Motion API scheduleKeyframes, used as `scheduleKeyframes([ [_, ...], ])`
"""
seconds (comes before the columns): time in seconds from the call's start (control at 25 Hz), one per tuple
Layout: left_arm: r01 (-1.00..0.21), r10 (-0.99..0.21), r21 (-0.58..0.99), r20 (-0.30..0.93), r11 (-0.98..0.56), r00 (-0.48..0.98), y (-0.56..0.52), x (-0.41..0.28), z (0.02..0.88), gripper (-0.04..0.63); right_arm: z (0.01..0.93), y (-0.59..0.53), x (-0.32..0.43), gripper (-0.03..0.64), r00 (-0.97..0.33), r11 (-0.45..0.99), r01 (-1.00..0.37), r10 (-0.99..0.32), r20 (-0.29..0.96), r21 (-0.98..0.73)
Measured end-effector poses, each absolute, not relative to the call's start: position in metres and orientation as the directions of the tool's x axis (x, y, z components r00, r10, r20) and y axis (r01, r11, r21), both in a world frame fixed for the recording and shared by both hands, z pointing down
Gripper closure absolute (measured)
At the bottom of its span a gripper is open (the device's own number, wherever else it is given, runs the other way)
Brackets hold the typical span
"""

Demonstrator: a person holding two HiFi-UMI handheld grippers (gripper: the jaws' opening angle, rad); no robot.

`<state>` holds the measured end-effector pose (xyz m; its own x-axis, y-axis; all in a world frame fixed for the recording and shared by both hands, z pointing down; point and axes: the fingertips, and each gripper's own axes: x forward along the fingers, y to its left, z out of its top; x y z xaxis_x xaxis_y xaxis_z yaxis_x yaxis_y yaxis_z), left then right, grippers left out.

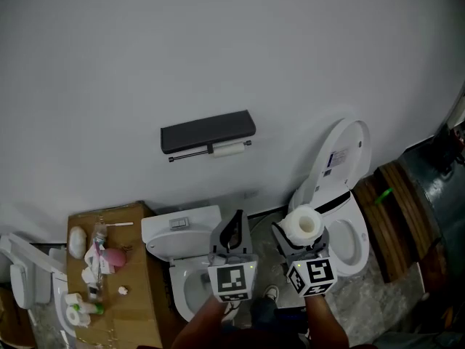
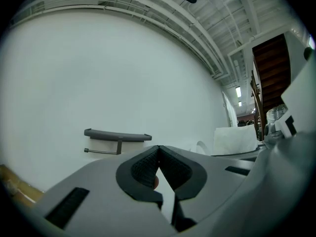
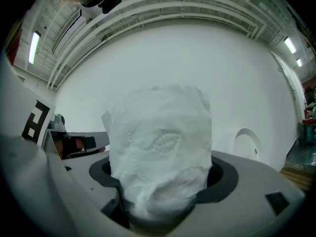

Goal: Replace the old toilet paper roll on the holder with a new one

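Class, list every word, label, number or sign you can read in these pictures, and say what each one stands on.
No text here can be read as words.
Label on the raised toilet lid: has print, too small to read.
Toiletries on the cardboard box: any print is too small to read.
Left marker cube and right marker cube: black-and-white square patterns, not words.
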<state>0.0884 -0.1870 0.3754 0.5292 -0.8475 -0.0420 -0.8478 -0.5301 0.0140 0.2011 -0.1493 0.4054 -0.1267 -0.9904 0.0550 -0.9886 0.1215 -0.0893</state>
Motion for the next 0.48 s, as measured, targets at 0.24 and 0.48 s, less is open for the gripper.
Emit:
scheduleKeyframes([
  [0.24,-0.889,-0.889,-0.013,-0.011,-0.459,0.459,-0.221,0.125,0.380,0.580,0.408,-0.190,0.236,0.207,-0.217,0.211,-0.972,-0.975,0.053,-0.105],
  [0.48,-0.914,-0.915,-0.036,-0.001,-0.403,0.404,-0.247,0.148,0.383,0.580,0.408,-0.216,0.264,0.207,-0.265,0.259,-0.960,-0.963,0.047,-0.109],
])
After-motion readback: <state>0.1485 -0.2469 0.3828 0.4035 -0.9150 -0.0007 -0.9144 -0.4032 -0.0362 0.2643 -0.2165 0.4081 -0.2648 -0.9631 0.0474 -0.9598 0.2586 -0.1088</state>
